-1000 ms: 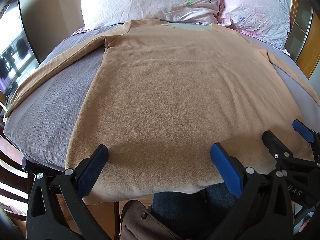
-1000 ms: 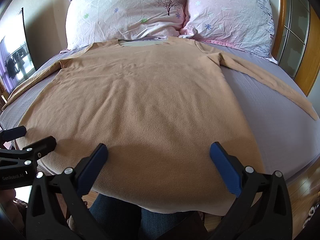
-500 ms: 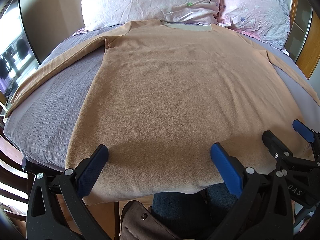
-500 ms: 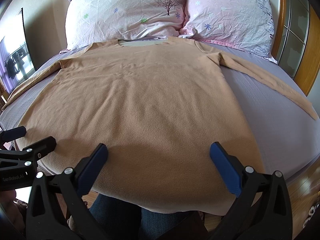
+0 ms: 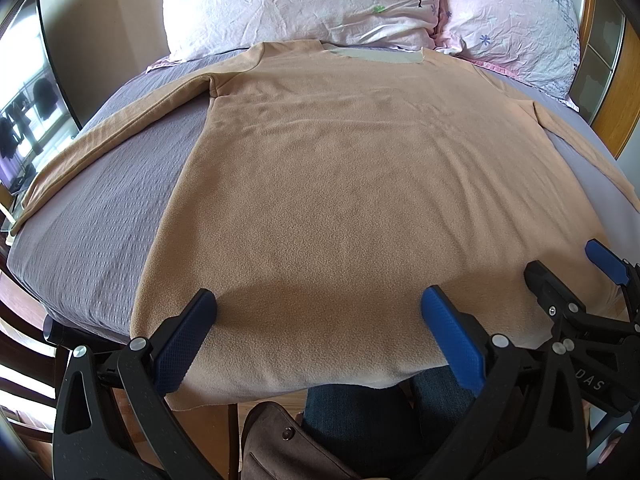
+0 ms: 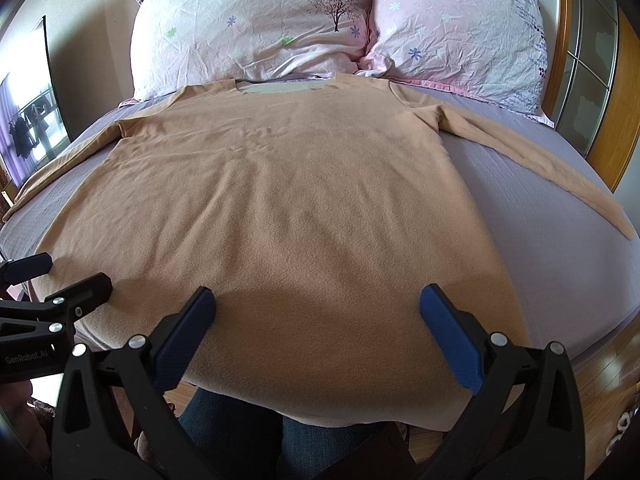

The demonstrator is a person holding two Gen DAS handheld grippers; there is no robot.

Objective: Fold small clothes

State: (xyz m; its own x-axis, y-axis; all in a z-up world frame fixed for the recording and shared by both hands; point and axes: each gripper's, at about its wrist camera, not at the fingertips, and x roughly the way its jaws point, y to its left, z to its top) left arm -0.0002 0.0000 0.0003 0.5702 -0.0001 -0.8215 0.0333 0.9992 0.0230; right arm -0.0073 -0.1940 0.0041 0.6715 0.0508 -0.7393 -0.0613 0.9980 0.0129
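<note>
A tan long-sleeved fleece shirt (image 5: 340, 184) lies flat and face down on the bed, collar toward the pillows, both sleeves spread out sideways; it also fills the right wrist view (image 6: 280, 208). Its hem hangs over the near bed edge. My left gripper (image 5: 318, 312) is open and empty, hovering over the hem's left half. My right gripper (image 6: 316, 308) is open and empty over the hem's right half. Each gripper shows at the edge of the other's view: the right gripper (image 5: 576, 276) and the left gripper (image 6: 68, 276).
The bed has a lilac sheet (image 5: 92, 216) and two flowered pillows (image 6: 256, 28) at the head. A wooden bed frame (image 6: 624, 92) runs along the right. The person's jeans-clad legs (image 5: 360, 420) and a brown bag (image 5: 276, 444) are below the hem.
</note>
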